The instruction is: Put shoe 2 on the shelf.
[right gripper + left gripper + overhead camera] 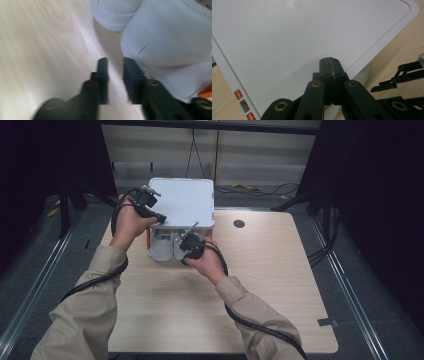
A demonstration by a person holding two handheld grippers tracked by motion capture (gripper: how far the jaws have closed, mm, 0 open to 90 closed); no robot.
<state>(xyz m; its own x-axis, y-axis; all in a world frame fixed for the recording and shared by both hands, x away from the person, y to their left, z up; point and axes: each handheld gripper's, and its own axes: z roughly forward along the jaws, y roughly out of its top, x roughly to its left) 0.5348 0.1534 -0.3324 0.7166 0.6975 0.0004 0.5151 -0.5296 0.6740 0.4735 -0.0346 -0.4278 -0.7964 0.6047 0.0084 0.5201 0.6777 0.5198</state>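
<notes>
Both forearms reach in from the near edge, sleeves tan. The left gripper (329, 61) sits farther and to the left, its jaws pressed together. The right gripper (115, 61), nearer and right, has jaws slightly parted with nothing between them.

The right gripper (115, 61) is rising from the bottom of the frame, its 2 black jaws standing slightly apart with a narrow gap and nothing lying between them. The picture is blurring a little. Behind the jaws, the pale wooden table (42, 50) is filling the left half of the frame. A white rounded container (170, 37) is sitting in the upper right, its ribbed edge curving just beside the right jaw's tip; whether the 2 are touching cannot be told. A second white rounded container (113, 15) is showing at the top centre, just beside the first. A small orange part (206, 92) is peeking in at the right edge.
</notes>
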